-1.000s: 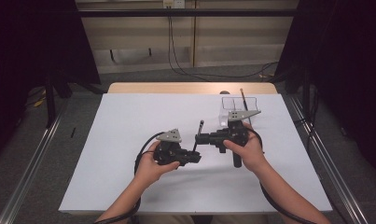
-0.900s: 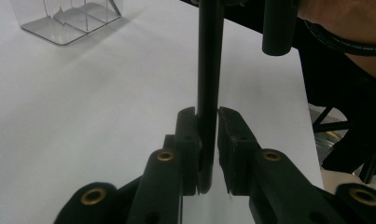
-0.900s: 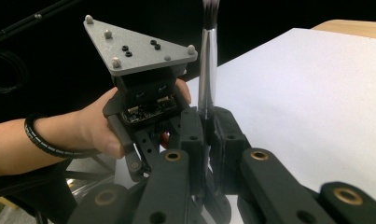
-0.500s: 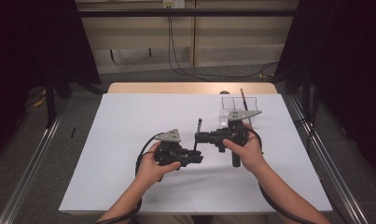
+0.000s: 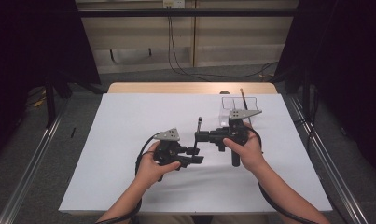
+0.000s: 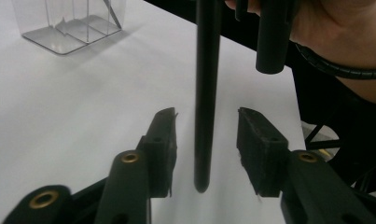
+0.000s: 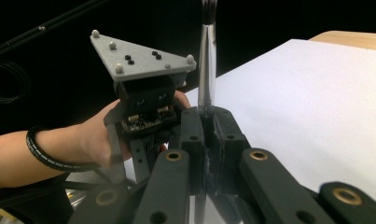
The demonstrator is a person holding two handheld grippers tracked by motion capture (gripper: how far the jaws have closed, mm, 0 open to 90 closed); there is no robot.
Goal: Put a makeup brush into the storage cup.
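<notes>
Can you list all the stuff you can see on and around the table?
pen: one, black, slim, upright between the two grippers, clamped by the right one
clear organiser box: one, see-through, with dividers, far right part of the table
brush-like stick: one, dark, leaning out of the clear organiser box
white sheet: one, white, covering the table top
table: one, light wood, far edge showing beyond the sheet
wall cables: a few, black, hanging behind the table
left gripper: one, black, its jaws have just been opening, pads apart on either side of the pen's lower end
right gripper: one, black with a grey plate, jaws shut on the pen
hands: two, one holding each gripper
</notes>
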